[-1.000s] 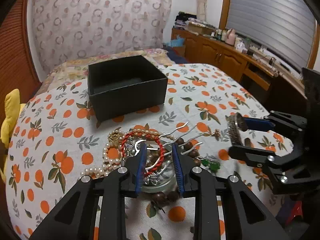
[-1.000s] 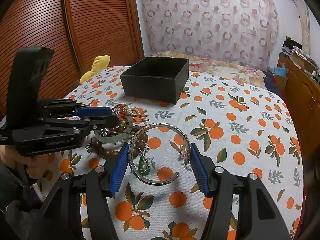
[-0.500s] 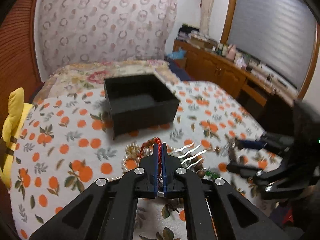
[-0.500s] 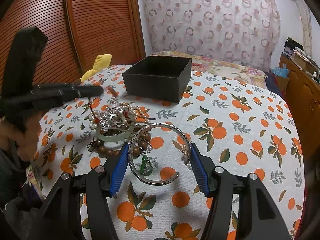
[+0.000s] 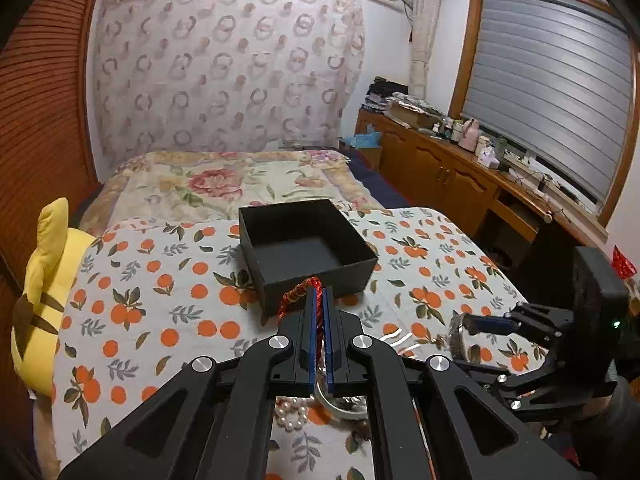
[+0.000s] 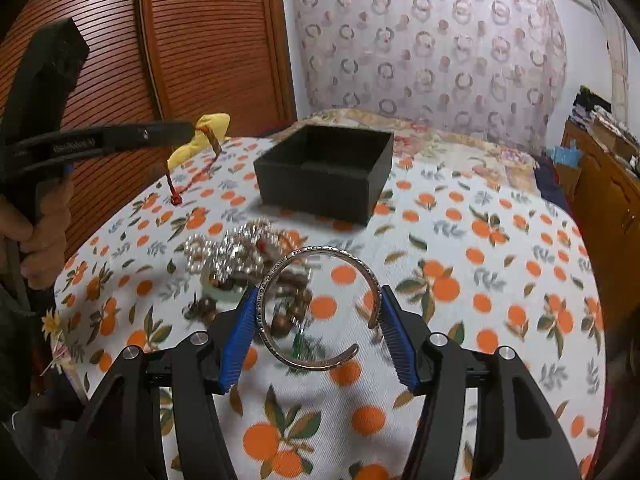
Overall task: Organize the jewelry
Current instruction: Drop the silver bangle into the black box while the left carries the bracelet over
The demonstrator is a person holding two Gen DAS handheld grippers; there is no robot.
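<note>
My left claw point(image 5: 318, 320) pinches a red braided cord bracelet point(image 5: 298, 295) aloft before the open black box point(image 5: 306, 248), while my right claw point(image 6: 316, 318) spans a silver cuff bangle point(image 6: 320, 308) beside the heaped pearls and beads point(image 6: 236, 258).

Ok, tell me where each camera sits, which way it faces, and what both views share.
Left wrist: sits on the left gripper, facing the black box and bed; its fingers pinch a red cord bracelet; the right gripper shows at right.
Right wrist: sits on the right gripper, facing the jewelry pile and box; its pads hold a silver bangle; a hand shows at left.
Shared: box, orange-print cloth, red bracelet, yellow plush.
</note>
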